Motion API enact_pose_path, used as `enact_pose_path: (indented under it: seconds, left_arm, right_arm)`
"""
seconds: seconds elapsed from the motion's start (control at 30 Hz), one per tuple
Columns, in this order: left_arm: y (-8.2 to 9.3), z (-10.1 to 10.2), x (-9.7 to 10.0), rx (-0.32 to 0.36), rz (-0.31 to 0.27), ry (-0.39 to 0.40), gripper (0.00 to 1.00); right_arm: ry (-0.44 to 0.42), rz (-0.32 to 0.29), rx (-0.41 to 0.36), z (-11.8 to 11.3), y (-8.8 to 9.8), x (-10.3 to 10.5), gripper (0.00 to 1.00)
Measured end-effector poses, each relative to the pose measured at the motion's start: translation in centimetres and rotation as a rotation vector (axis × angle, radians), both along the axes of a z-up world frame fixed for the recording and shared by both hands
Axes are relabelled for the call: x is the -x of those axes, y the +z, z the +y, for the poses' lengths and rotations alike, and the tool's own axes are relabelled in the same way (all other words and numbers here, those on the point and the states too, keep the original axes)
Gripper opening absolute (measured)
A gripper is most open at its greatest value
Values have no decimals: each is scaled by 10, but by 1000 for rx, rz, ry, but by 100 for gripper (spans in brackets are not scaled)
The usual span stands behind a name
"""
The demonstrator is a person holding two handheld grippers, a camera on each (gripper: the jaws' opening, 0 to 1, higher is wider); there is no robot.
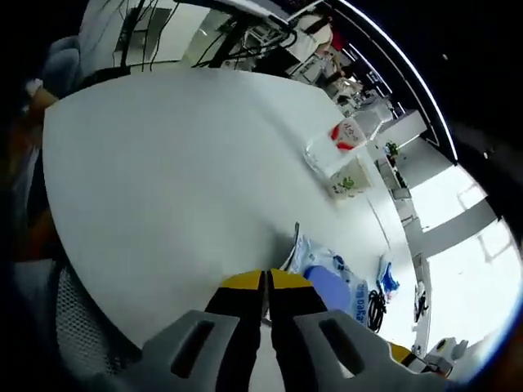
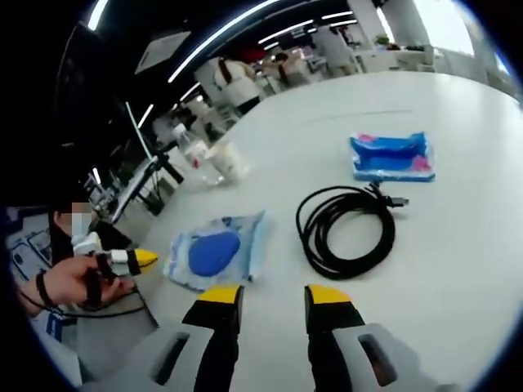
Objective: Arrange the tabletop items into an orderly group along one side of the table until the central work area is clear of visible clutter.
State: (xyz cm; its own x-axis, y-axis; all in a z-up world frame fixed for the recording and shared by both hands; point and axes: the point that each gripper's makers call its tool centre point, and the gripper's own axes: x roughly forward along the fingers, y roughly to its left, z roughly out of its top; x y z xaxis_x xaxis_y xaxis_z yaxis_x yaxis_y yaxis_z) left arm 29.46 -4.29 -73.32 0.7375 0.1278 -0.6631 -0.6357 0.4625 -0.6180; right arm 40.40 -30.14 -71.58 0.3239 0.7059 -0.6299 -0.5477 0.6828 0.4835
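In the left gripper view my left gripper (image 1: 266, 282) has its yellow tips pressed together, shut on nothing, above the white table (image 1: 180, 180). Just right of it lies a clear bag with a blue pad (image 1: 327, 282). My right gripper (image 2: 274, 296) stands open over the table, nothing between its fingers. Ahead of it lie the clear bag with the blue pad (image 2: 216, 253), a coiled black cable (image 2: 347, 229) and a blue and pink packet (image 2: 392, 155). A hand holds the left gripper (image 2: 122, 261) at the table's left edge.
A plastic bottle (image 2: 196, 159) and a paper cup (image 2: 229, 162) stand near the far edge; both bottle (image 1: 339, 143) and cup (image 1: 350, 184) also show in the left gripper view. Wide bare table (image 2: 458, 269) spreads to the right. People (image 2: 237, 77) and desks stand beyond.
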Motion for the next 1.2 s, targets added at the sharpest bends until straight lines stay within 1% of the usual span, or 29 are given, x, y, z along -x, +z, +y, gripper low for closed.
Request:
enact_pose_path:
  seconds: [0.03,0.1,0.2,0.23,0.43,0.5,0.6,0.67,0.8,0.9,1.03,1.13,1.2]
  left_arm:
    - [1,-1,-1,-3,-7,-12,0]
    - [1,-2,-1,-15,-8,-33,0]
    - [0,-4,0,-28,-3,-63,2]
    - [-1,-5,1,-36,-1,-84,4]
    - [-1,1,4,-72,2,-115,7]
    - [-1,0,5,-79,3,-130,8]
    - [-3,-5,5,-69,0,-165,11]
    - [-2,-8,3,-65,-11,-186,14]
    - [-2,-14,2,-76,-13,-244,16]
    - [-5,-20,1,-83,-8,-282,16]
    - [-8,-25,2,-64,2,-306,16]
    - [-10,-28,2,-95,22,-369,15]
    - [-11,-30,0,-96,27,-384,15]
  right_arm:
    - [11,6,0,5,-1,0,34]
    - [32,-5,-2,16,1,1,37]
    - [41,-6,-7,27,0,-1,36]
    - [40,-2,-9,30,-2,-1,36]
    - [22,38,-19,46,-12,0,36]
    - [-7,59,-24,50,-17,-1,35]
    - [-28,70,-32,54,-20,-3,35]
    - [-28,64,-35,56,-20,-5,34]
    - [-6,66,-45,61,-23,-6,32]
    - [4,62,-36,61,-26,-7,30]
    - [-28,85,-61,61,-27,-5,30]
    - [-46,87,-61,61,-28,-4,27]
    - [-62,90,-63,60,-29,-6,24]
